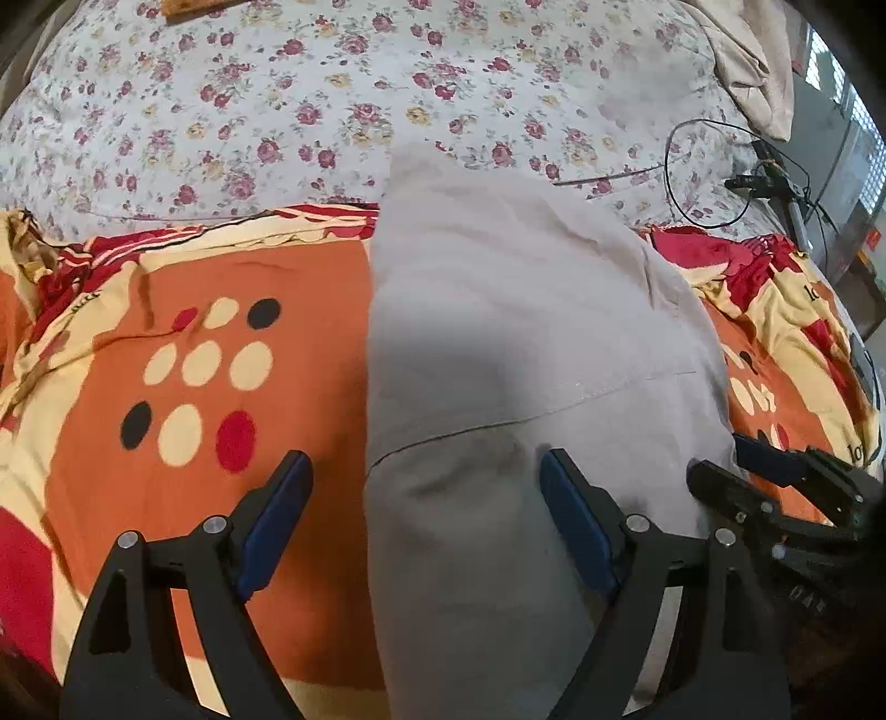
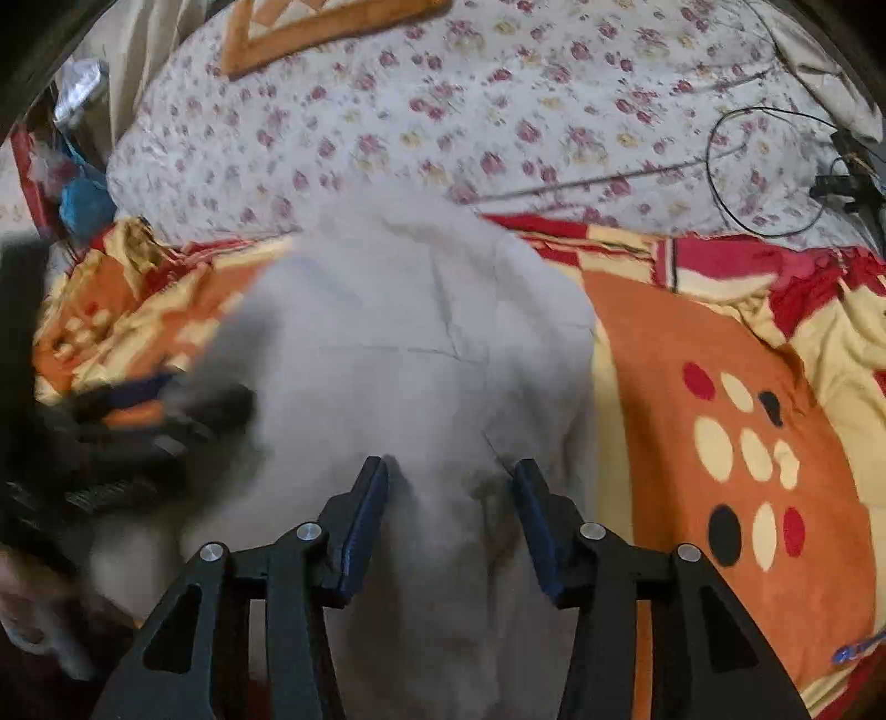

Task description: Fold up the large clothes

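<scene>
Directly beneath both parted claws (image 1: 423, 487) (image 2: 451, 493), grey garment (image 1: 515, 332).

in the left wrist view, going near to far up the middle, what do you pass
left gripper with open jaws → grey garment lying on the orange patterned blanket → floral bedsheet → brown object at the top edge

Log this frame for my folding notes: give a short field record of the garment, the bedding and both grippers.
garment: pale grey cloth garment, lying flat, lengthwise away from the cameras
under it: orange, red and cream dotted blanket
beyond: white floral bedsheet
left gripper: open, straddling the garment's left edge
right gripper: open over the garment, nothing pinched
extras: black cable on the sheet
</scene>
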Tool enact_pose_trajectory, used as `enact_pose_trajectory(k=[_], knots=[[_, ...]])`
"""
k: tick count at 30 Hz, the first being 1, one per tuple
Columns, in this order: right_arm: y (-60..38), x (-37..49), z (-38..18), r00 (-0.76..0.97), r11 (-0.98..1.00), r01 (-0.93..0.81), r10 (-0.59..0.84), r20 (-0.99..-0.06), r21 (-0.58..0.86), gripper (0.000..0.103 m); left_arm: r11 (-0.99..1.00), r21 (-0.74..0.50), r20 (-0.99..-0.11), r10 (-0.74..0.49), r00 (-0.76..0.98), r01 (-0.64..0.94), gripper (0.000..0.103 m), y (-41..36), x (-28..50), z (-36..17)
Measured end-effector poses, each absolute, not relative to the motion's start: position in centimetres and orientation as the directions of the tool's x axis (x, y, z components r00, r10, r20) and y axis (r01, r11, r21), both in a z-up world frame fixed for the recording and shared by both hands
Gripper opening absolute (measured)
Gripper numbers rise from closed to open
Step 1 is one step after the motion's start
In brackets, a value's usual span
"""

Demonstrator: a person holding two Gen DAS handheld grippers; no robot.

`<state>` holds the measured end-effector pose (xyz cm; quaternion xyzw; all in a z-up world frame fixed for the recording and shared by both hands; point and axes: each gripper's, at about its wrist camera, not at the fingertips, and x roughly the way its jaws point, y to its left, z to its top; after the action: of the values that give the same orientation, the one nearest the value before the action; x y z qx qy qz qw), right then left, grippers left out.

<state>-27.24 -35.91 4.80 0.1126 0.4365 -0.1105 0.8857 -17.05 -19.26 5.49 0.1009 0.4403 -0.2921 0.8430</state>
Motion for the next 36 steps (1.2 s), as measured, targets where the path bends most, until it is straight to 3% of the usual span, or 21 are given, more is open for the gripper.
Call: enact_pose_trajectory(k=[9,14,20,36], knots=[[-37.5,-30.7,8.2,0.653,0.898,0.381,-0.093,-0.751,0.22,0.056,0.832,-0.031,-0.736,-0.394,0.551,0.554,0.085,-17.6,-19.3,8.3],[-36.0,-30.5,9.3,0.664,0.905,0.392,-0.156,-0.731,0.164,0.071,0.837,0.005,-0.7,-0.388,0.599,0.547,0.085,-17.2,-20.2,9.4],[-35.1,-29.9,9.9,0.679,0.908,0.392,-0.176,-0.713,0.15,0.081,0.849,-0.026,-0.683,-0.401,0.61,0.529,0.085,-16.5,-20.3,9.9],[-35.2,-29.2,9.2,0.668,0.904,0.406,-0.191,-0.719,0.137,0.081,0.857,-0.017,-0.675,-0.39,0.626,0.516,0.085,-16.8,-20.6,9.9]])
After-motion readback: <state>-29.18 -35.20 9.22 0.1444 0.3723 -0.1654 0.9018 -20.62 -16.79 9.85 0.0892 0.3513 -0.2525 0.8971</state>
